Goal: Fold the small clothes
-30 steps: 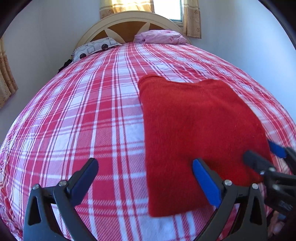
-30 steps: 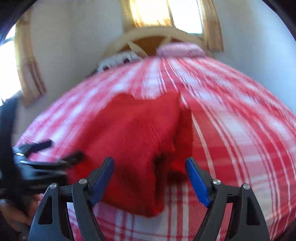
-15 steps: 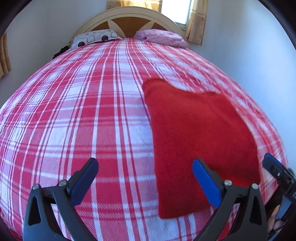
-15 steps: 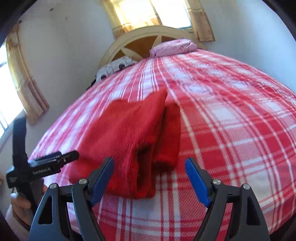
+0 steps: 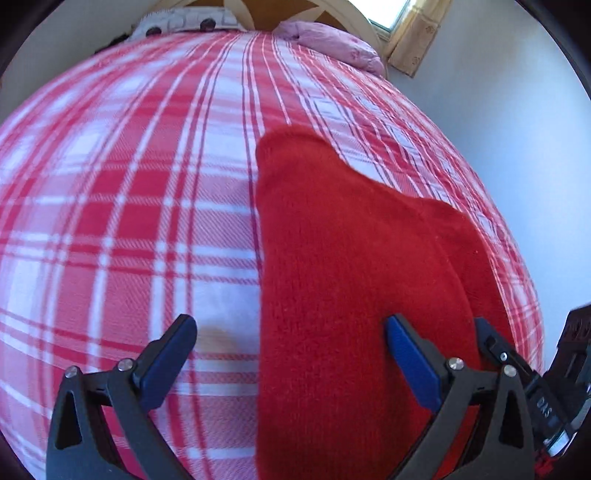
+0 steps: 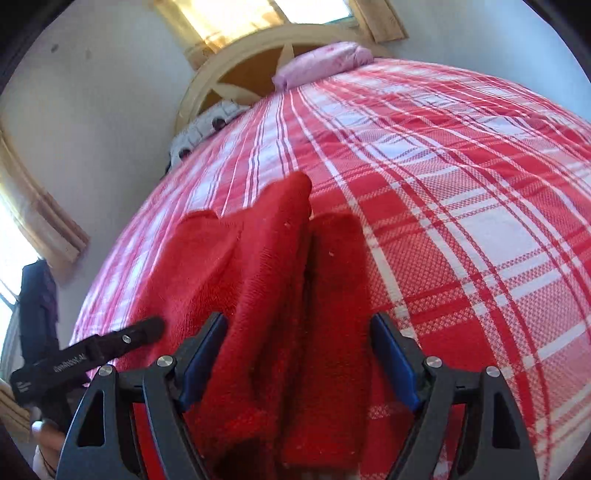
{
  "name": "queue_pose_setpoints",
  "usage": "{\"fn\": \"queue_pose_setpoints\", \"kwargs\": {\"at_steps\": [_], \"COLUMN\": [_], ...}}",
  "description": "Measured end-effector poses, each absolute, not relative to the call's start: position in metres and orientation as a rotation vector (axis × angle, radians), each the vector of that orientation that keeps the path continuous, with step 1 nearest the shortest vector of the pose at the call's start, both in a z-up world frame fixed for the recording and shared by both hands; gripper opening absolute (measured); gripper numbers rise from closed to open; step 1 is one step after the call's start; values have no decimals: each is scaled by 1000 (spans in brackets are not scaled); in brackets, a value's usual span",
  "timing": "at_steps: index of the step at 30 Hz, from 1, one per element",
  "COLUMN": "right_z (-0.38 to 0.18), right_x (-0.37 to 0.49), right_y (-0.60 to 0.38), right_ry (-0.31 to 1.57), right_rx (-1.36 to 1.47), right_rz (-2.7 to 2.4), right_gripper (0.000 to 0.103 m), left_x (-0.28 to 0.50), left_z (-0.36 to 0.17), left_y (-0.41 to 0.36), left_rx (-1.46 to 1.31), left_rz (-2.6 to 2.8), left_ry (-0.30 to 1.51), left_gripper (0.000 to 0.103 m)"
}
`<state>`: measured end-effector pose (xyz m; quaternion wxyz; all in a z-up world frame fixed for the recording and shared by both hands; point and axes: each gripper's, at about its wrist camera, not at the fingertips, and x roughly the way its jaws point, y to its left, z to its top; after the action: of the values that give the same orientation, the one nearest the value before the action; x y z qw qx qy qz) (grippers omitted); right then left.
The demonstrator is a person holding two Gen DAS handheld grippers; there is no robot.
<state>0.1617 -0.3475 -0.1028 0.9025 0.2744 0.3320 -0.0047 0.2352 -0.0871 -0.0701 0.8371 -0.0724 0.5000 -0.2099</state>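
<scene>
A red knit garment (image 5: 354, 280) lies folded on the red and white plaid bed (image 5: 147, 206). My left gripper (image 5: 291, 350) is open, low over the garment's near left edge, with its right finger above the cloth. In the right wrist view the garment (image 6: 280, 302) shows stacked folds with a ridge down the middle. My right gripper (image 6: 299, 354) is open, its jaws astride the garment's near right end. The left gripper's finger (image 6: 122, 339) shows at left there, and the right gripper's body (image 5: 554, 398) shows at the left view's right edge.
A pink pillow (image 5: 332, 44) and a white patterned pillow (image 5: 184, 22) lie at the wooden headboard (image 6: 240, 70). White walls flank the bed. Curtained windows (image 6: 236, 18) are behind the headboard and at the left.
Both grippers have come down closer to the garment and forward. The right gripper's jaws now straddle the garment's near end. The garment has not moved.
</scene>
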Motion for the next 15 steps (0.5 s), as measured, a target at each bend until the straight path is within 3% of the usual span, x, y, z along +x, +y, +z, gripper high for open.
{"fn": "queue_pose_setpoints", "kwargs": {"at_steps": [9, 15], "right_z": [-107, -106], "right_x": [171, 163], "right_y": [-343, -342], "right_ry": [736, 705], "right_rx": [550, 544], "right_rz": [-16, -40], "right_gripper": [84, 73], "left_x": [231, 224], "left_z": [-68, -61], "left_y": [-98, -108], "left_rx": [-110, -80], "left_rz": [-443, -499], "left_ry": [1034, 996], "left_gripper": [99, 68]}}
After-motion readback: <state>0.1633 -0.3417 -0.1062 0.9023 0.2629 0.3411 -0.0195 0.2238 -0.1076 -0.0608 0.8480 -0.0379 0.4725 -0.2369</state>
